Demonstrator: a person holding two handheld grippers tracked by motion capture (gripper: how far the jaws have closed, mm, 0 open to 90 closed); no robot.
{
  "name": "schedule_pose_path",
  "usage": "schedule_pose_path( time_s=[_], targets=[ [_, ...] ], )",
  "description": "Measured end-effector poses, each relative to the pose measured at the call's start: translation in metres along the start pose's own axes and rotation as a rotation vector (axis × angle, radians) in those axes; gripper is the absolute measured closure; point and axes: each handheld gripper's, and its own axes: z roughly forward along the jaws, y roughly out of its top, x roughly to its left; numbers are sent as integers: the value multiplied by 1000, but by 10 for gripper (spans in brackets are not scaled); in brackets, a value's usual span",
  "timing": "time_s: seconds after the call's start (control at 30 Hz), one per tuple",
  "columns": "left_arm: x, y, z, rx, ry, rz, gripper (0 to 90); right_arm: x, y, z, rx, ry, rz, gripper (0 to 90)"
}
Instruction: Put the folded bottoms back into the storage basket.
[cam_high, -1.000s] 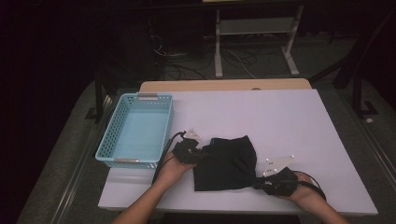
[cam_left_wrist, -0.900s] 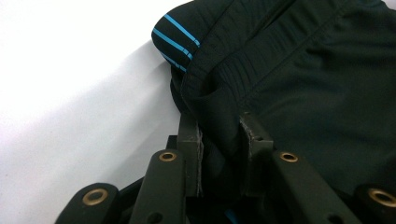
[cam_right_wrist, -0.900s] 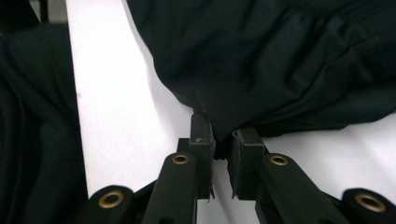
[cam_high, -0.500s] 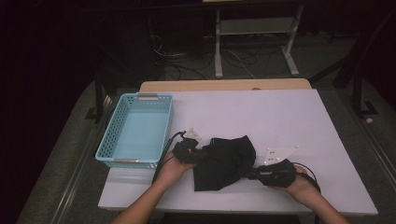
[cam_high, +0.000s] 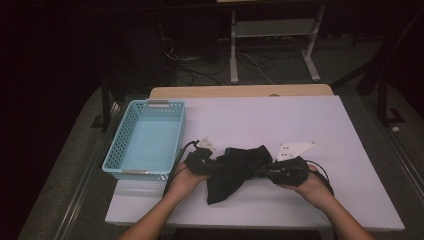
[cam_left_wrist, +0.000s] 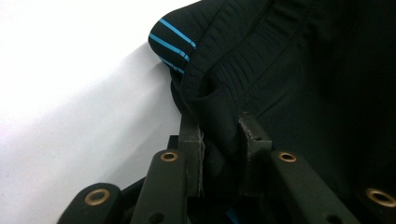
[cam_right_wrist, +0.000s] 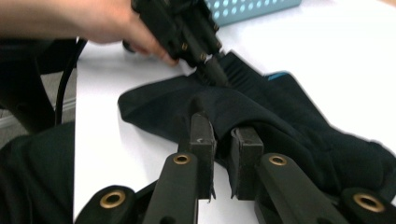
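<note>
A black garment (cam_high: 234, 171) with thin blue stripes at its waistband (cam_left_wrist: 173, 38) lies bunched near the front of the white table (cam_high: 280, 120). My left gripper (cam_high: 215, 163) is at its left end, jaws shut on a fold of the waistband (cam_left_wrist: 219, 123). At the right end my right gripper (cam_high: 260, 172) is lifted a little off the table, shut on a fold of the cloth (cam_right_wrist: 222, 123). In the right gripper view the garment (cam_right_wrist: 289, 116) stretches across to the left gripper (cam_right_wrist: 212, 67) and the hand holding it.
A light blue plastic basket (cam_high: 120, 150) stands at the table's left, close to the left hand. A wooden board (cam_high: 240, 91) borders the far edge. Black cables (cam_high: 175, 165) trail from both grippers. Beyond the table the dark floor has a metal stand (cam_high: 270, 40).
The right gripper has risen and moved in toward the left one, drawing the garment's right edge with it, so the cloth is now narrower and bunched. The left gripper has stayed put.
</note>
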Motion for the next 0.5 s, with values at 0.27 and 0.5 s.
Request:
schedule_pose_path(
  time_s=[0.27, 0.5],
  targets=[
    [1, 6, -6, -26, -32, 1, 794, -2, 4, 0, -13, 7, -4, 807],
    [-8, 15, -15, -66, -63, 29, 799, 0, 4, -3, -15, 10, -11, 807]
  ],
)
